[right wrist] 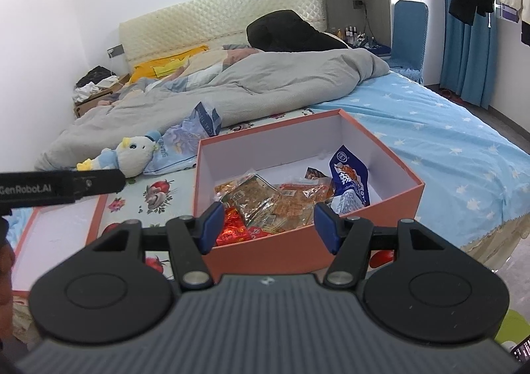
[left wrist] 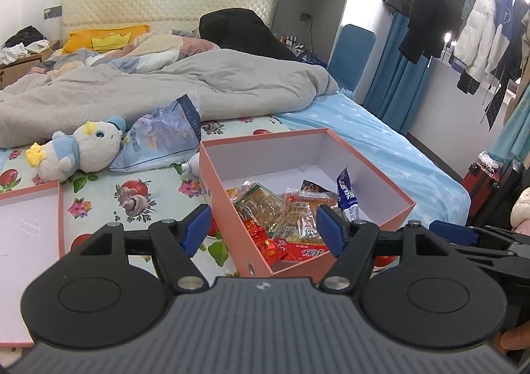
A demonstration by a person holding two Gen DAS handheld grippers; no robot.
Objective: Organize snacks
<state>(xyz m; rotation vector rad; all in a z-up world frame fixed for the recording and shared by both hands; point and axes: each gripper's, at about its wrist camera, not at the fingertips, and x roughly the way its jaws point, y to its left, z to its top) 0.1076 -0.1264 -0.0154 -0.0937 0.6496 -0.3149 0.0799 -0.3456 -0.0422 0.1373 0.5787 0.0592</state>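
An open pink box (left wrist: 394, 213) (right wrist: 391, 197) sits on the bed near its front edge. It holds several snack packets: orange and red ones (left wrist: 281, 221) (right wrist: 265, 202) and a blue and white packet (left wrist: 346, 192) (right wrist: 351, 178) leaning at its right side. My left gripper (left wrist: 265, 231) is open and empty, just in front of the box's left corner. My right gripper (right wrist: 268, 225) is open and empty, at the box's front wall. The right gripper also shows at the right edge of the left wrist view, and the left gripper's side at the left edge of the right wrist view.
The box's pink lid (left wrist: 29, 241) (right wrist: 59, 241) lies upside down to the left. A plush duck (left wrist: 76, 152) (right wrist: 129, 155) and a tissue pack (left wrist: 162, 139) (right wrist: 185, 145) lie behind it. A grey duvet (left wrist: 165, 86) covers the far bed. A red case (left wrist: 480, 178) stands right.
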